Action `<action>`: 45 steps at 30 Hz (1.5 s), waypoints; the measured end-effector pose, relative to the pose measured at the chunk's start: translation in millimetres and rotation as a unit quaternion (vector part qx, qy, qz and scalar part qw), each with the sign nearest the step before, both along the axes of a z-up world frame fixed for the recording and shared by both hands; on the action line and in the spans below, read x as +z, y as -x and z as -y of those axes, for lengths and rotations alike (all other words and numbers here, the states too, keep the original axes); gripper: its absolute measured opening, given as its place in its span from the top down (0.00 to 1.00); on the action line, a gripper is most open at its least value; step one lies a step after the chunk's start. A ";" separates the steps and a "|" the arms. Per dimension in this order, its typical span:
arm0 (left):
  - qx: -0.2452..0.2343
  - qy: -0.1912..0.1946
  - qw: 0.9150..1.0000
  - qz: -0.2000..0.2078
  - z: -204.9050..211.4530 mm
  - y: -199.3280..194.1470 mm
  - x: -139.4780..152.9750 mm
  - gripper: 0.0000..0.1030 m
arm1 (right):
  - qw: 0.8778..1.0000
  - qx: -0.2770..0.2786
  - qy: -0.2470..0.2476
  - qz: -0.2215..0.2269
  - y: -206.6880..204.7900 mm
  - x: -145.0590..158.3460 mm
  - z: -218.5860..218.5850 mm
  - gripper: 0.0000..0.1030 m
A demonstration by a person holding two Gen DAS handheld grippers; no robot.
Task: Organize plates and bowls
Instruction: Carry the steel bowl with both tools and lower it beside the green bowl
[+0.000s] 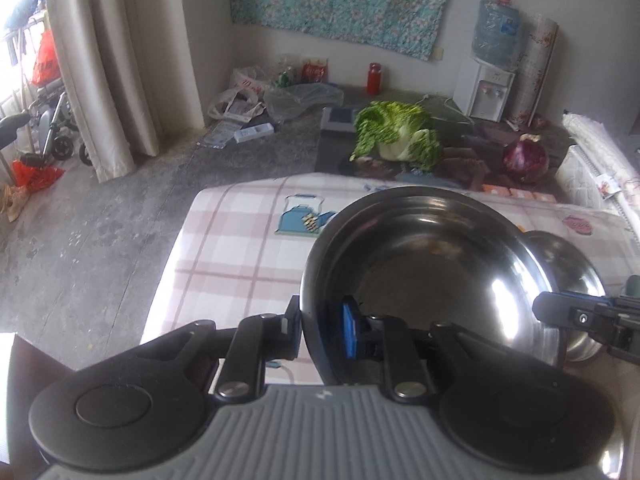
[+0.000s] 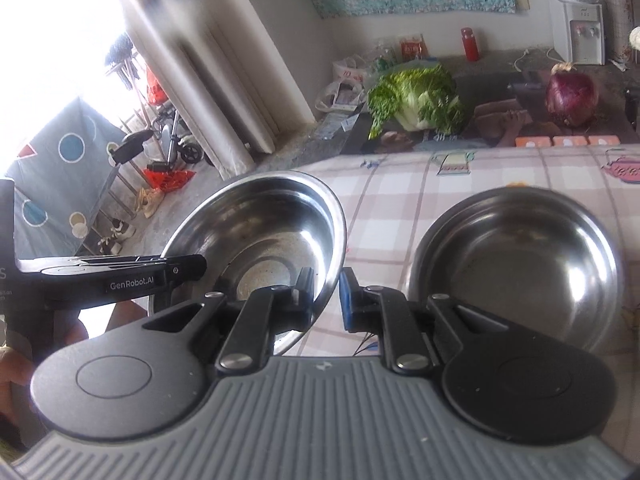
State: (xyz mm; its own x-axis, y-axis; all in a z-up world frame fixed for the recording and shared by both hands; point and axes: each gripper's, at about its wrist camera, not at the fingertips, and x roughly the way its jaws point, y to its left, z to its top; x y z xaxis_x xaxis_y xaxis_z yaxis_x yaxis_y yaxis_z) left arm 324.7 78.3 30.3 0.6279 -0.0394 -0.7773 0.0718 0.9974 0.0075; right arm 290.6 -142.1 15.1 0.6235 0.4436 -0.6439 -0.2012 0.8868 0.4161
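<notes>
My left gripper is shut on the near rim of a steel bowl and holds it above the checked tablecloth. A second steel bowl lies on the table behind it to the right. In the right wrist view the held bowl is at the left, with my left gripper on its rim. My right gripper has its jaws around that bowl's right rim, a narrow gap showing. The second bowl lies on the cloth to the right.
A napa cabbage and a red cabbage lie beyond the table's far edge. A water dispenser and a red bottle stand by the wall. The table's left edge drops to the concrete floor.
</notes>
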 end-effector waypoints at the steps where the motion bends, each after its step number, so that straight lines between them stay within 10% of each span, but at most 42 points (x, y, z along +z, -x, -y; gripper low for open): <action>1: -0.005 0.003 1.000 0.002 6.8 -0.6 3.6 0.81 | 1.000 -0.004 -0.003 0.002 1.8 3.8 6.7 0.88; 20: -0.105 0.028 0.993 -0.048 148.2 -27.7 -35.9 0.75 | 0.994 -0.107 0.030 -0.013 21.7 3.5 152.5 0.88; 45: -0.114 -0.035 0.993 -0.026 174.5 -32.5 -56.8 0.70 | 0.991 -0.116 0.060 -0.032 -10.4 -39.6 158.4 0.85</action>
